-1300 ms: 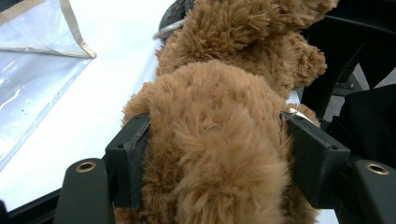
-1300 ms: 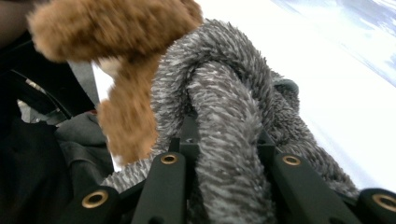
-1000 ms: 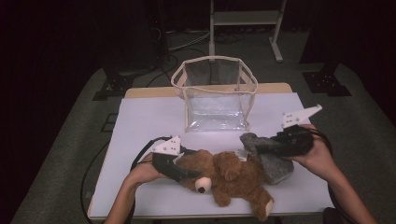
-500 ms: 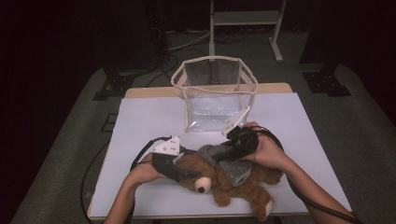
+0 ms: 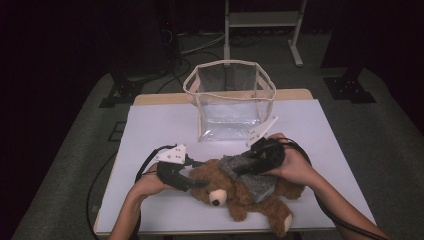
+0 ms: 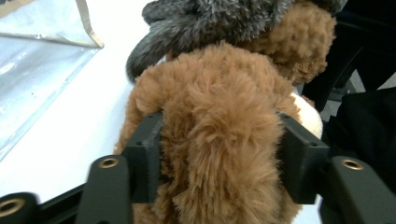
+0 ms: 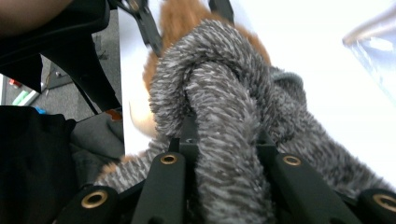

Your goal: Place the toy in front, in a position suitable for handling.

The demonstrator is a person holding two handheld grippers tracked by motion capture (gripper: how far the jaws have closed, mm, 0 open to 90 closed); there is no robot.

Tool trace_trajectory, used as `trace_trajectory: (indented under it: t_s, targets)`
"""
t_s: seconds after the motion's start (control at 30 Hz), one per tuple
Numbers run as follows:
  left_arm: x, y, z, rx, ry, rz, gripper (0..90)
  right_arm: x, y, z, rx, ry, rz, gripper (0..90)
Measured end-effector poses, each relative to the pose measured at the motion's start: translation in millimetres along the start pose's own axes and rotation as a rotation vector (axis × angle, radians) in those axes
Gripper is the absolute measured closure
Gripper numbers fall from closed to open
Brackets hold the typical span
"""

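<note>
A brown teddy bear (image 5: 227, 200) lies on its back on the white table (image 5: 160, 130), head toward the left. A grey knitted garment (image 5: 252, 179) is draped over its chest. My left gripper (image 5: 200, 184) is at the bear's head. In the left gripper view its jaws have just closed onto a tuft of the bear's (image 6: 219, 116) brown fur, and the pads press it from both sides (image 6: 217, 163). My right gripper (image 5: 241, 170) reaches in from the right and is shut on a fold of the grey garment (image 7: 219, 93), which bulges up between its jaws (image 7: 224, 154).
A clear plastic bag (image 5: 230, 100) with a beige rim stands open at the back middle of the table, just beyond the bear. A metal stand (image 5: 260, 20) and cables are on the dark floor behind the table.
The right hand has swung left from the table's right side to over the bear's chest, carrying the grey garment with it. The left hand has stayed at the bear's head.
</note>
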State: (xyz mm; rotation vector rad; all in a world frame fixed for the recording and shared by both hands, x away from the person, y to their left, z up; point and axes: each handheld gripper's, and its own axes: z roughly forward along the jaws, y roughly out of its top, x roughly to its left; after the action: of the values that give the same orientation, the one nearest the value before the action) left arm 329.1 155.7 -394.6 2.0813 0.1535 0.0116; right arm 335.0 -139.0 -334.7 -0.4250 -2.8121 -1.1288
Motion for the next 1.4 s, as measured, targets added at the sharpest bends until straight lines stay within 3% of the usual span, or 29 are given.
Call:
trace_trajectory:
  t_s: [0.23, 0.4, 0.5, 0.6, 0.7, 0.8, 0.9, 1.0, 1.03, 1.13, 1.23, 1.33, 1.4]
  targets:
    - [-2.0, 0.8, 0.2, -0.005, 0.003, 0.023, 42.8, 11.4, 46.8, 28.2, 0.003, 0.044, -0.098, 72.8]
    - [-0.7, -3.4, -0.6, -0.011, -0.001, 0.002, 41.1, 11.5, 51.4, 44.9, 0.013, 0.068, -0.101, 72.9]
    - [-0.5, -3.6, -0.6, -0.012, -0.002, -0.002, 40.3, 10.4, 43.7, 42.0, 0.026, 0.069, -0.096, 72.9]
    - [-1.1, -2.8, -0.6, -0.013, 0.0, 0.002, 39.9, 15.4, 23.1, 25.5, 0.072, 0.038, -0.102, 72.8]
    - [-1.7, -2.2, 0.0, -0.018, -0.005, 0.009, 39.7, 18.2, 9.5, 15.0, 0.068, 0.031, -0.088, 72.7]
    - [-3.7, 0.3, 1.6, -0.003, 0.0, 0.019, 38.5, 20.7, -7.6, -7.6, -0.005, 0.021, -0.062, 72.5]
    - [-4.3, -0.5, 1.0, -0.002, 0.002, 0.018, 38.4, 17.1, -11.0, -18.1, -0.045, -0.011, -0.052, 72.0]
    - [-3.7, -0.9, 0.2, 0.002, -0.001, 0.024, 38.3, 3.6, -16.4, -30.8, -0.08, -0.068, -0.008, 71.9]
    - [-3.8, -0.6, 0.2, 0.004, -0.001, 0.025, 38.2, -6.3, -21.9, -34.2, -0.087, -0.091, 0.035, 72.0]
    - [-3.9, -0.2, 0.2, 0.005, 0.0, 0.025, 37.8, -19.1, -35.1, -30.6, -0.084, -0.115, 0.089, 72.6]
    - [-3.7, 0.7, -0.1, 0.009, -0.001, 0.017, 36.5, -20.9, -45.6, -23.8, -0.075, -0.107, 0.104, 72.6]
    - [-5.4, 4.8, 0.4, 0.016, -0.004, 0.006, 31.1, -15.5, -56.8, -18.5, -0.09, -0.101, 0.118, 73.0]
    - [-7.6, 10.7, 5.2, 0.02, -0.01, -0.019, 19.7, -5.6, -64.6, -18.9, -0.118, -0.116, 0.12, 73.3]
